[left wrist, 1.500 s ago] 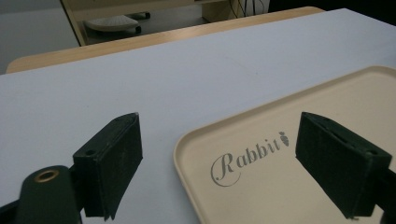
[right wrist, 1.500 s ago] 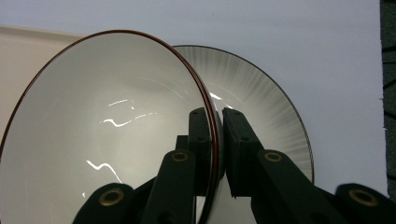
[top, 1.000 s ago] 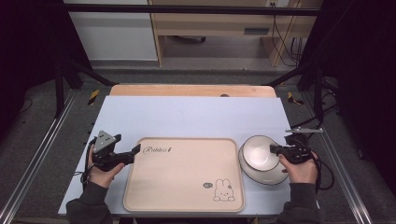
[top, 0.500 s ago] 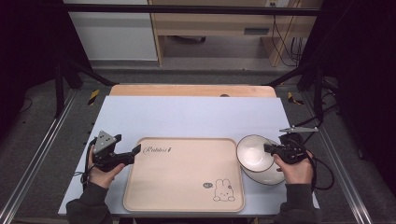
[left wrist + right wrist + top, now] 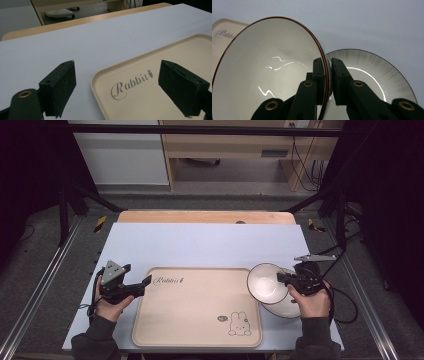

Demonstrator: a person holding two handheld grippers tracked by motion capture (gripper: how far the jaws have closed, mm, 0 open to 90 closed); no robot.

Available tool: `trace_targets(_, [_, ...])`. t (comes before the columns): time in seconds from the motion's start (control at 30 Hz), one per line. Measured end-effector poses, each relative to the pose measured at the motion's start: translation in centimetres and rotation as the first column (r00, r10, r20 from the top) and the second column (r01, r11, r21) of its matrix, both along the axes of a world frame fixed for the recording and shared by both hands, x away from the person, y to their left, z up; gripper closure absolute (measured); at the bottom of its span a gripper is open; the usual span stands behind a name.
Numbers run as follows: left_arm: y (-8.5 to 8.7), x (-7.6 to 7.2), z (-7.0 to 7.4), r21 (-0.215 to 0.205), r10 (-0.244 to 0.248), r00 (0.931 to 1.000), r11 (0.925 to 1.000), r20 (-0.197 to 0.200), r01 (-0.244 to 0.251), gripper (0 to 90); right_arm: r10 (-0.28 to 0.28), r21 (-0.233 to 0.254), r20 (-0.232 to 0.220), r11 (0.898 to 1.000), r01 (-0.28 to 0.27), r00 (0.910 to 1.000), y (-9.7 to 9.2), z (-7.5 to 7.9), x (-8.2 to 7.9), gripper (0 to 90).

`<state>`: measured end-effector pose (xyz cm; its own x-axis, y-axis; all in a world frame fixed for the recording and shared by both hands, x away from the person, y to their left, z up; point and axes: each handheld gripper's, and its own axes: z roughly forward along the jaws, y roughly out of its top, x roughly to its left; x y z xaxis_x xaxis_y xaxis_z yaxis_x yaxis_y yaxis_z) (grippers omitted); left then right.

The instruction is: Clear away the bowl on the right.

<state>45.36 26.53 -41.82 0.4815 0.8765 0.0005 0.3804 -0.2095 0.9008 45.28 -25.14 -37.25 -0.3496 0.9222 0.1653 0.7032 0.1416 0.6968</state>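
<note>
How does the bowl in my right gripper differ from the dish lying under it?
The bowl is deep, plain white inside with a brown rim; the dish is shallow with grey streaks running to its rim. The bowl is tilted, its rim pinched by the right gripper; the dish lies flat on the table, ungripped. Both are round and glossy.

White bowl with thin brown rim, tilted on edge, lifted off the surface; my right-hand fingers pinch its rim, one inside, one outside. It hangs just right of the tray, partly over the grey-streaked plate lying flat beneath.
</note>
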Motion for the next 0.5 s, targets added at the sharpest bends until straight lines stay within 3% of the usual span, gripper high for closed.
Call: trace_targets(0.5, [-0.1, 0.1, -0.1, 0.003, -0.005, 1.0000, 1.0000, -0.005, 0.005, 14.1, 0.031, 0.012, 0.019, 0.999, -0.031, 0.9993, 1.4, 0.7, 0.4, 82.2])
